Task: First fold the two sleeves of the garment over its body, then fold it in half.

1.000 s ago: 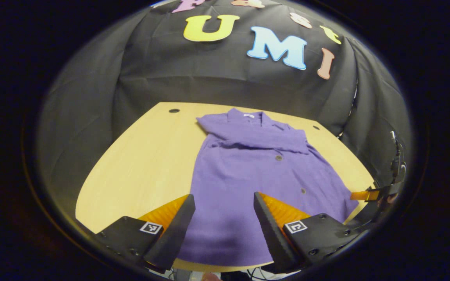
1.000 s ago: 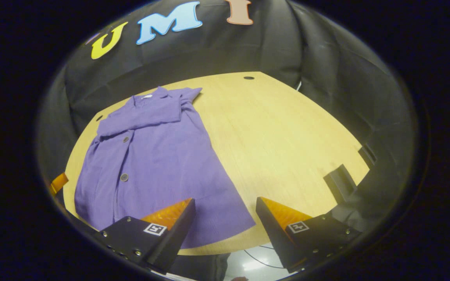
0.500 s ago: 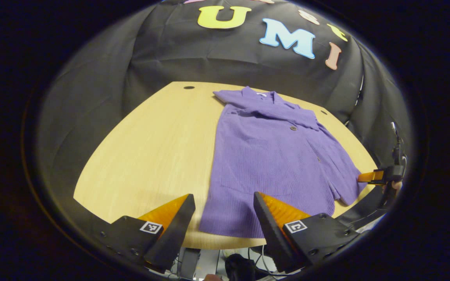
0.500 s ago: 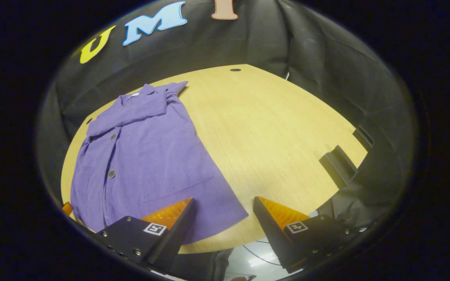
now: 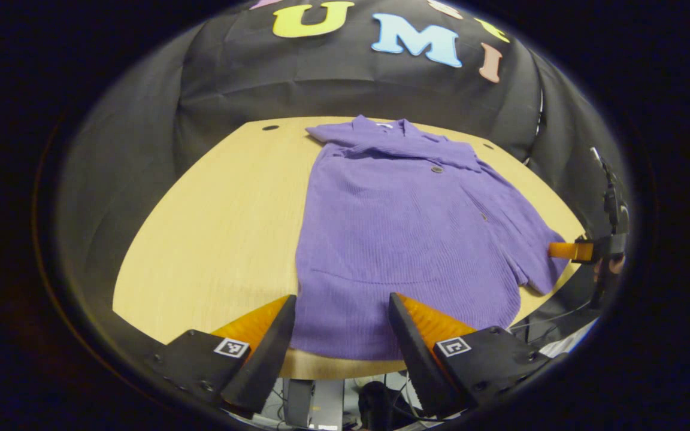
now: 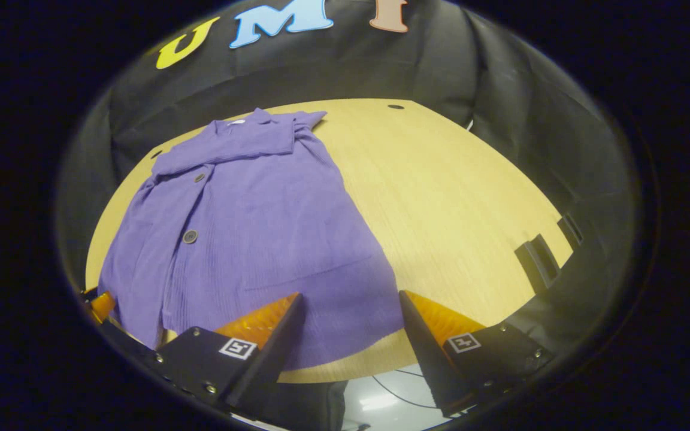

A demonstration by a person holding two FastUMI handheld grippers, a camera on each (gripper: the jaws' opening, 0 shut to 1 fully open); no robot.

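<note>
A purple button shirt (image 5: 405, 227) lies flat on the wooden table (image 5: 213, 227), collar at the far side and hem toward me. Both sleeves lie folded across the chest just below the collar (image 6: 231, 140). My left gripper (image 5: 339, 305) is open at the near edge, its fingers either side of the hem's left part. My right gripper (image 6: 351, 299) is open as well, with the hem's right corner (image 6: 375, 323) showing between its fingers. The right gripper (image 5: 569, 250) also shows beside the shirt's far corner in the left gripper view. The left gripper (image 6: 102, 304) peeks in at the right gripper view's lower left.
Bare wood (image 6: 453, 203) stretches right of the shirt. Two dark brackets (image 6: 539, 260) sit at the table's right edge. Small round holes (image 5: 271, 127) mark the far corners. A hand (image 5: 608, 266) holds the right gripper. Cables hang below the near edge.
Both grippers drew back toward the table's near edge and shifted sideways; each is now lined up on a hem corner. The shirt lies as before, and both stay open.
</note>
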